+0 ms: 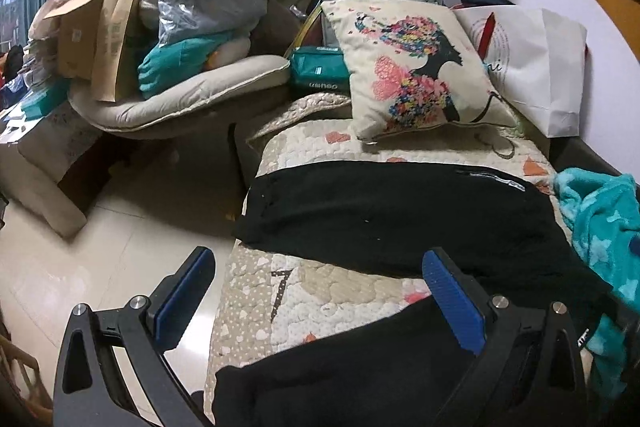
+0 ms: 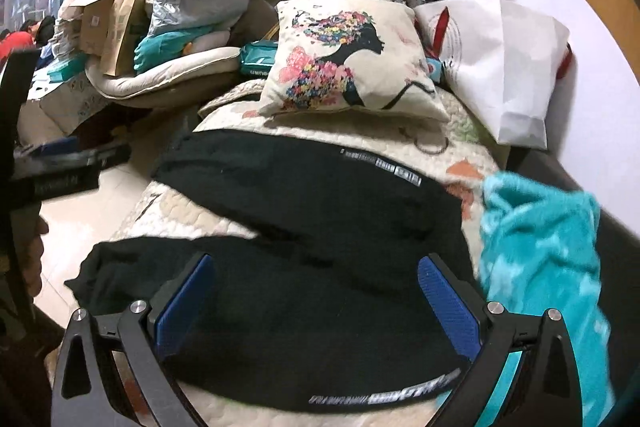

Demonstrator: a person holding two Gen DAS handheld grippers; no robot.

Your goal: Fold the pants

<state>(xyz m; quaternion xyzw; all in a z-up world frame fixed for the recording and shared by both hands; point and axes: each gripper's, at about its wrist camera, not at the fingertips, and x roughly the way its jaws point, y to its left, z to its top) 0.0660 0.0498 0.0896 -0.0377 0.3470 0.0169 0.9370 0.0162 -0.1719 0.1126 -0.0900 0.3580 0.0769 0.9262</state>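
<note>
Right wrist view is showing the black pants [image 2: 304, 227] lying spread on the quilted bed [image 2: 436, 131], legs running leftward; the right tool [image 2: 316, 297], jaws apart, is hovering nearer, directly above them, the left tool [image 1: 320, 287] also gaping, empty.

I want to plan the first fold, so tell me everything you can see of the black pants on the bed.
The black pants lie flat and unfolded on the quilted bedspread, legs spread apart in a V with quilt showing between them. The fabric looks soft, matte and knit-like. White printed lettering runs along both legs. A teal fleece blanket touches their far side; the printed cushion lies beyond them. Both the left gripper and the right gripper hover open, gripping nothing.
</note>
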